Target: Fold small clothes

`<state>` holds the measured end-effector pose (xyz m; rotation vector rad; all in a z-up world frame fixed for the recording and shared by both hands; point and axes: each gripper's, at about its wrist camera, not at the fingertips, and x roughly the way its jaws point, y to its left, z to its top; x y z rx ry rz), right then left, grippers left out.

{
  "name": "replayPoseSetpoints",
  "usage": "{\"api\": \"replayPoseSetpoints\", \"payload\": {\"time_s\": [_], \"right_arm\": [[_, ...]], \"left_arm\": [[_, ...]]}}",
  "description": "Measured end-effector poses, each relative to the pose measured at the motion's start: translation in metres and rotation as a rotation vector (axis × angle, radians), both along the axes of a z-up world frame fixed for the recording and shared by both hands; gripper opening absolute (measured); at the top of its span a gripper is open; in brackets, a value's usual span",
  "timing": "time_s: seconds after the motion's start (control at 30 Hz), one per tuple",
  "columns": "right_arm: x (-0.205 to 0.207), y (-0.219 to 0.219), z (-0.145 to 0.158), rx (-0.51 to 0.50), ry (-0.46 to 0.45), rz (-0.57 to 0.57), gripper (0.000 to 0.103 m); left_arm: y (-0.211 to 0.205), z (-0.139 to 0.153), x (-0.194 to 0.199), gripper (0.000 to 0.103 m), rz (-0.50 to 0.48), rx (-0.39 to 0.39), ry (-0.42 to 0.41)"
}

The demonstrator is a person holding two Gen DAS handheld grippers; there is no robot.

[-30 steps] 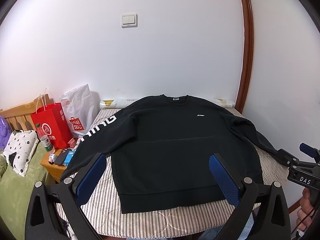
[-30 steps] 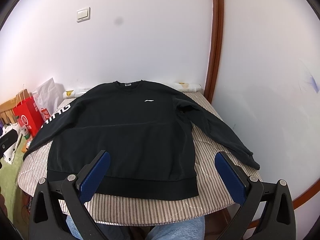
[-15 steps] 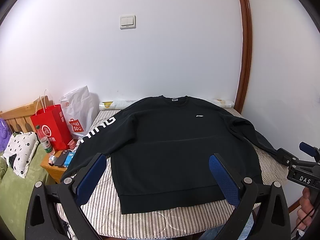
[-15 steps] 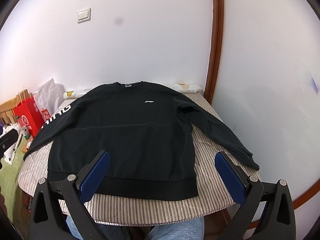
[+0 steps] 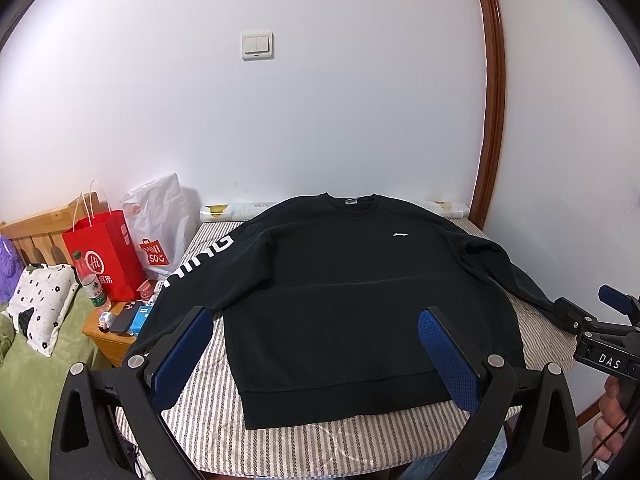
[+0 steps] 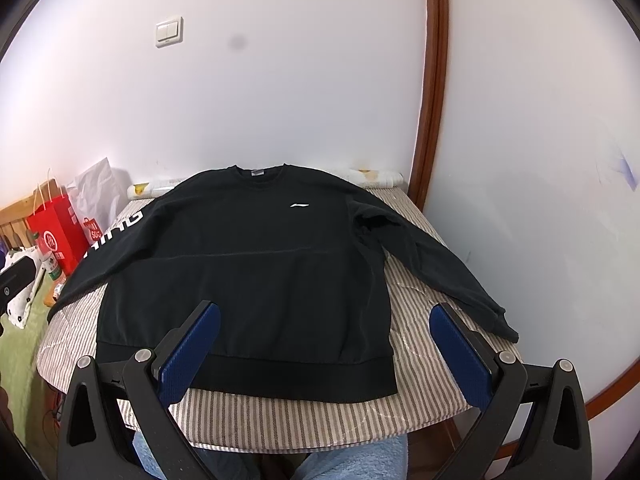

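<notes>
Sweatshirt: black sweatshirt [image 5: 360, 296] flat on the striped mattress [image 6: 304, 408], sleeves spread
Left gripper [image 5: 316, 344]: jaws apart, empty, above its hem
Right gripper [image 6: 326, 340]: jaws apart, above hem's right corner

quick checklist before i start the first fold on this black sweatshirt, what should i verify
1. Sweatshirt lies flat, front up, on the striped table: ok.
2. Right sleeve spread out on the table, cuff near the edge: ok.
3. Left sleeve fully on the table: not ok, its lower part hangs over the edge toward the nightstand.
4. Left gripper open and holding nothing: ok.
5. Right gripper open and holding nothing: ok.
6. Hem straight, not bunched: ok.
</notes>
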<state>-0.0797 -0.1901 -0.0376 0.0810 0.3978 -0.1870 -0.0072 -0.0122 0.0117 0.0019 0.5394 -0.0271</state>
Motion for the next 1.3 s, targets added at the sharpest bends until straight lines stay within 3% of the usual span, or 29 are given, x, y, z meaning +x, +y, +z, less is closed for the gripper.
{"api": "replayPoseSetpoints", "payload": {"time_s": [1.0, 1.3], "right_arm": [[-0.001, 0.000, 0.003, -0.007, 0.000, 0.003, 0.103], [0.004, -0.001, -0.001, -0.001, 0.008, 0.002, 0.103]], "left_arm": [[-0.003, -0.003, -0.002, 0.103, 0.003, 0.001, -0.003], [0.008, 0.002, 0.014, 0.103, 0.016, -0.015, 0.029]]}}
